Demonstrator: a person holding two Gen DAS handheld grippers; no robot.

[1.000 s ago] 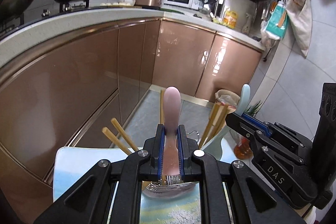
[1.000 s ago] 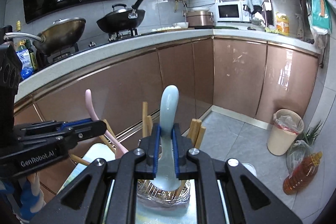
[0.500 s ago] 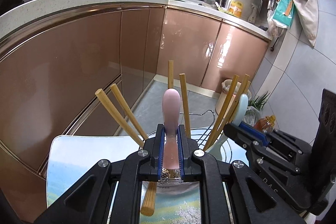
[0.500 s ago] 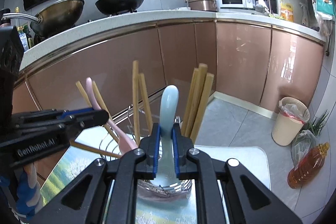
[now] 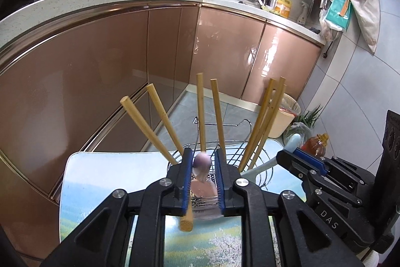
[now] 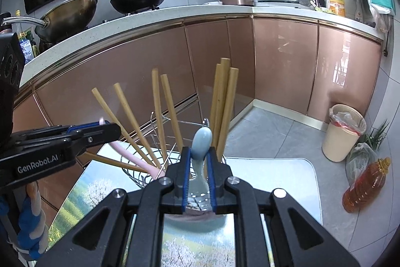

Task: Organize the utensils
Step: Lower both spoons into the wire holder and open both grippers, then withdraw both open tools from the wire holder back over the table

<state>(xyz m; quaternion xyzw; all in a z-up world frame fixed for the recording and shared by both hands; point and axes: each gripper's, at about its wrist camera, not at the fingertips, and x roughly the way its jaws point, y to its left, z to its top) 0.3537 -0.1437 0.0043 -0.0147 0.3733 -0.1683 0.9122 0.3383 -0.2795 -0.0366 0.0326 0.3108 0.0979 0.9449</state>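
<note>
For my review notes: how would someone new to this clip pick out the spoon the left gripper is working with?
Find the small table with a landscape print, in front of the copper-coloured cabinets; on it stands a wire utensil basket bristling with wooden chopsticks. Between the left gripper fingers, which look slightly apart, is the pink spoon. Its neighbour, held by the right gripper, is pale blue.

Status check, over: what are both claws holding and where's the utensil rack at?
Left claw around pink spoon, grip uncertain. Right claw shut on blue spoon. Both spoons low in wire rack. Chopsticks crowd the rack.
</note>
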